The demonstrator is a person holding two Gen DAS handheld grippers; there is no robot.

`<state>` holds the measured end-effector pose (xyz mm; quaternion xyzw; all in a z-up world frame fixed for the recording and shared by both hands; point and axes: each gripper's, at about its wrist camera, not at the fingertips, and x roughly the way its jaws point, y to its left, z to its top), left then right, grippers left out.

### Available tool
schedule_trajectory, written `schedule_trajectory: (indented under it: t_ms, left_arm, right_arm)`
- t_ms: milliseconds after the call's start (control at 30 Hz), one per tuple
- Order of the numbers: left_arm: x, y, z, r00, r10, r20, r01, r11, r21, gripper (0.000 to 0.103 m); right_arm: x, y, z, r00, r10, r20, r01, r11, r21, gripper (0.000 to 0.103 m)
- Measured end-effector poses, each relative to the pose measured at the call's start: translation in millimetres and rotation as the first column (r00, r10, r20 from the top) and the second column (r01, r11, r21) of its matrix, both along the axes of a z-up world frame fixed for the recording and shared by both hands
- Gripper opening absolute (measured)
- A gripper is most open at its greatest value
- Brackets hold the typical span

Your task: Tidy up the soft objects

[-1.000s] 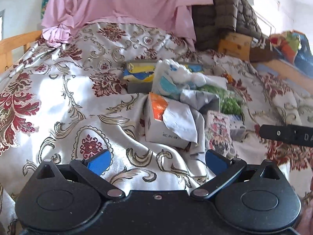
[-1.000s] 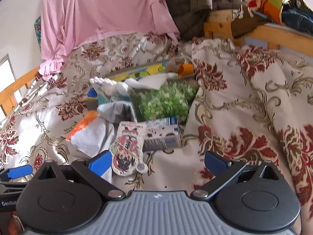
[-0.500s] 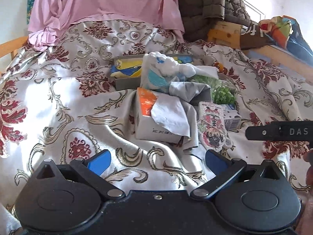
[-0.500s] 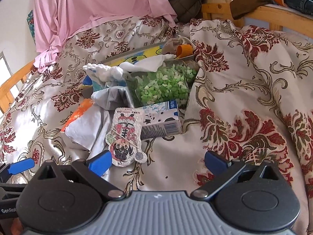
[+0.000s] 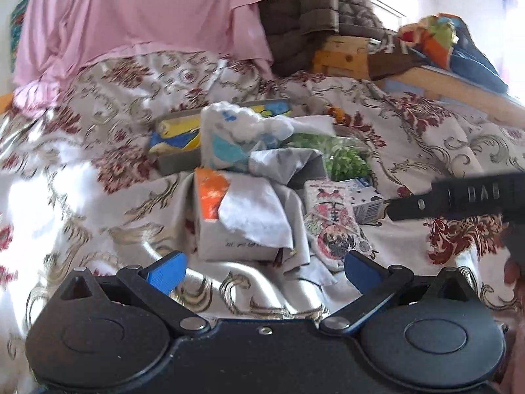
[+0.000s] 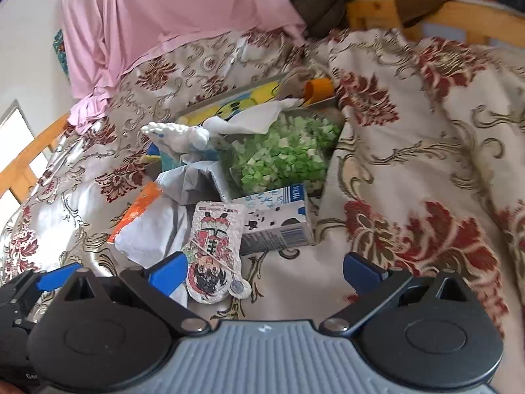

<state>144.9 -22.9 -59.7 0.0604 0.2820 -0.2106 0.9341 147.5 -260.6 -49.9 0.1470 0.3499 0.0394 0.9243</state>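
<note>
Both views are taken low over the bed (image 5: 98, 197), looking forward past the fingers (image 5: 164, 271) toward the pink sheet (image 5: 147, 16). The left view is set further left, the right nearer. The tissue pack pile (image 5: 236, 216) (image 6: 147, 229) is shared by both

Only "DAS" reads clearly, in raised letters on the black gripper arm (image 5: 472, 197) reaching in from the right.
</note>
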Motion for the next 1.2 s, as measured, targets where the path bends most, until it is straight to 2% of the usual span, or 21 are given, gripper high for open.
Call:
schedule_trajectory:
  t_ms: [133, 233, 367, 467, 600, 733, 867, 967, 1100, 1200]
  left_arm:
    - [10, -2, -3, 0.998, -0.052, -0.019, 0.051, 0.999, -0.016, 0.102]
    - [18, -1, -9, 0.997, -0.062, -0.048, 0.060, 0.997, -0.043, 0.102]
    - [30, 5, -17, 0.992, -0.075, -0.106, 0.061, 0.990, -0.130, 0.096]
    - [36, 6, -21, 0.986, -0.100, -0.133, 0.073, 0.978, -0.197, 0.096]
    - [40, 0, -31, 0.980, -0.137, -0.142, 0.110, 0.978, -0.180, 0.094]
    - [47, -4, -38, 0.977, -0.157, -0.145, 0.131, 0.976, -0.174, 0.089]
    - [55, -7, -44, 0.973, -0.174, -0.154, 0.144, 0.972, -0.188, 0.078]
    - [57, -4, -47, 0.972, -0.166, -0.165, 0.130, 0.969, -0.208, 0.073]
    - [56, -1, -50, 0.975, -0.134, -0.174, 0.096, 0.973, -0.212, 0.072]
    - [55, -1, -51, 0.979, -0.117, -0.169, 0.081, 0.975, -0.206, 0.069]
  right_arm:
    - [18, 0, -10, 0.994, 0.086, -0.065, -0.083, 0.995, 0.058, 0.103]
    - [29, 8, -15, 0.983, 0.167, -0.078, -0.162, 0.985, 0.057, 0.103]
    - [42, 14, -15, 0.967, 0.244, -0.077, -0.241, 0.969, 0.047, 0.103]
    - [54, 5, -20, 0.965, 0.235, -0.113, -0.222, 0.968, 0.115, 0.103]
    - [65, -11, -30, 0.967, 0.203, -0.155, -0.161, 0.955, 0.249, 0.103]
    - [69, -21, -36, 0.972, 0.191, -0.139, -0.138, 0.937, 0.320, 0.103]
    - [72, -23, -39, 0.974, 0.193, -0.116, -0.141, 0.924, 0.355, 0.101]
    - [74, -18, -40, 0.972, 0.213, -0.102, -0.161, 0.913, 0.376, 0.100]
    - [74, -14, -40, 0.966, 0.239, -0.102, -0.178, 0.894, 0.411, 0.096]
    - [73, -12, -38, 0.964, 0.250, -0.088, -0.192, 0.889, 0.416, 0.090]
